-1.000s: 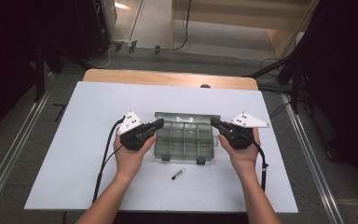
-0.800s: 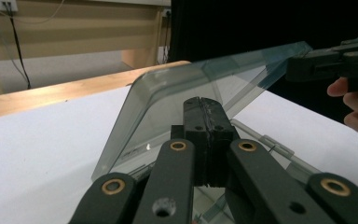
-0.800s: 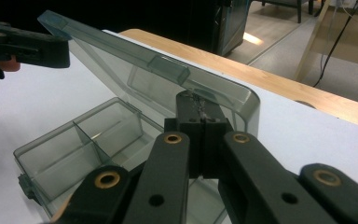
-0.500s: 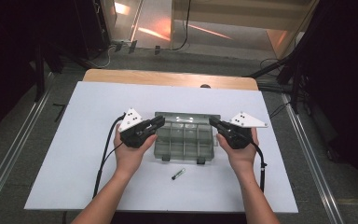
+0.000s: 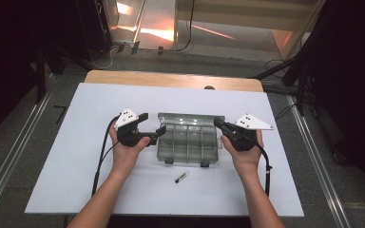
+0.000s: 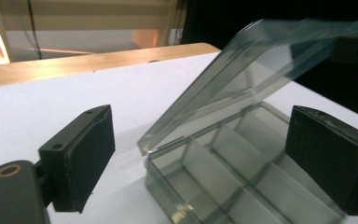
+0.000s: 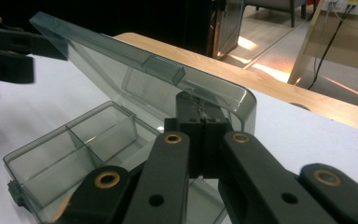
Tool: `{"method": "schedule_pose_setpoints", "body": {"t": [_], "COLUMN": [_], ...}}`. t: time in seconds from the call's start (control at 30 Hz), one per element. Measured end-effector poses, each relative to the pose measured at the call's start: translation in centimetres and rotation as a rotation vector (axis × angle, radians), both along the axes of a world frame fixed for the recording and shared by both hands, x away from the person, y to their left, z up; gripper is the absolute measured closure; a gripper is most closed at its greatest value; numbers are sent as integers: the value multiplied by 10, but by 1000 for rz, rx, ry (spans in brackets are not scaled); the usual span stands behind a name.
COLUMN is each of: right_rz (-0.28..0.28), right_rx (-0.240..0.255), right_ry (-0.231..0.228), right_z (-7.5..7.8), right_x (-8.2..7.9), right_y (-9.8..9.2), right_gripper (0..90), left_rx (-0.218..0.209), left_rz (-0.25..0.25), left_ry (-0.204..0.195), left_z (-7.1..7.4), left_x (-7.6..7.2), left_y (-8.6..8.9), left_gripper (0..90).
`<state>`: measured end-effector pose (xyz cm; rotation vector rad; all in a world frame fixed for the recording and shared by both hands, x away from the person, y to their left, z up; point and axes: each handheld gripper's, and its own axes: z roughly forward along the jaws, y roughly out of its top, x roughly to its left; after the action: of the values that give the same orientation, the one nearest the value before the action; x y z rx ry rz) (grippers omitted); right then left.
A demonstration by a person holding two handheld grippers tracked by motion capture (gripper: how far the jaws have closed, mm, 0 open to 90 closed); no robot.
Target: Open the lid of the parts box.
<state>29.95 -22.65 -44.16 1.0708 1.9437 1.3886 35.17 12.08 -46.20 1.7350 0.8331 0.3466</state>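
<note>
A smoky clear compartment box (image 5: 188,147) lies mid-table with its lid (image 5: 190,118) tilted up. My right gripper (image 5: 217,123) is shut on the lid's right edge; in the right gripper view the gripper (image 7: 200,116) pinches the lid's rim (image 7: 135,70) above the base (image 7: 74,149). My left gripper (image 5: 154,123) stands open at the box's left end, its jaws having just been opening. In the left gripper view the gripper (image 6: 205,158) has wide-apart pads (image 6: 81,158) that flank the lid's corner (image 6: 242,79) and the base (image 6: 223,186) without touching.
A small dark pen-like piece (image 5: 182,176) lies on the white tabletop (image 5: 76,161) in front of the box. A wooden strip (image 5: 171,80) runs along the table's far edge. Metal rails run along the floor on both sides.
My left gripper has opened and let go of the lid's left edge, shifting slightly left. The lid stays raised in the right gripper, which has kept still.
</note>
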Motion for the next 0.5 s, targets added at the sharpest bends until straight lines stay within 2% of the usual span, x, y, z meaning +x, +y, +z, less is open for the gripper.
{"method": "schedule_pose_setpoints", "body": {"t": [0.1,0.17,0.23,0.3,0.33,0.4,0.43,0.5], "right_rz": [-11,-19,-24,-32,-32,-34,-35,-37], "right_rx": [5,8,8,9,8,8,8,11], "right_ry": [-6,-7,-10,-12,-15,-16,-15,-15], "right_z": [0,0,0,0,0,0,-1,-1], "right_x": [0,0,0,-1,-1,-1,-1,-1], "right_y": [-1,-1,-1,-2,-2,-2,-2,-2], "right_gripper": [900,900,900,900,900,900,900,900], "left_rx": [22,45,60,55,57,71,75,75], "left_rz": [-22,-36,-30,-27,-27,-11,-8,-19], "left_ry": [0,-20,-33,-33,-30,-31,-30,-41], "left_z": [-1,0,2,3,3,2,2,2], "left_x": [8,10,11,11,12,13,13,13], "left_y": [-5,-10,-14,-14,-15,-15,-16,-15], "left_gripper": [42,42,61,198,231,360,385,507]}}
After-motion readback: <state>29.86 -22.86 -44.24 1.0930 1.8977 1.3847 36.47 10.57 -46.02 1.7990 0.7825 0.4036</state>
